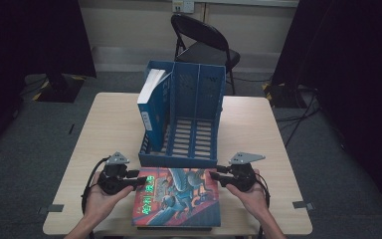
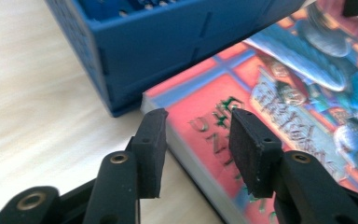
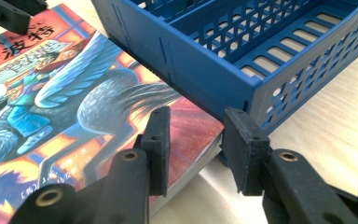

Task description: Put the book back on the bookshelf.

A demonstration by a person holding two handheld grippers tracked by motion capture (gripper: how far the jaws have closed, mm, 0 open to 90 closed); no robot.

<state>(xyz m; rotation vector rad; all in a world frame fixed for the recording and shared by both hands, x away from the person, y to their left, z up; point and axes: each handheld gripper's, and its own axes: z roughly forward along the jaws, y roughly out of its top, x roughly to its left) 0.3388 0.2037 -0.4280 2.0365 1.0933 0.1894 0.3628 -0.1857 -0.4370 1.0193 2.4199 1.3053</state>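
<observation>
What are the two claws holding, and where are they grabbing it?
Nothing is gripped yet. The left claw and right claw each straddle a far corner of the picture book, but their pads do not press on it.

Both grippers, left [image 1: 140,178] and right [image 1: 214,178]: matte black bodies, grey three-cornered plate on top of each, black cable looping back along the forearm. Jaws are chunky black arms with brass-coloured rivets at the pivots, ending in flat rectangular black pads [image 2: 150,149], a small screw hole in each pad's side. Forearms bare, no sleeves in shot.
</observation>
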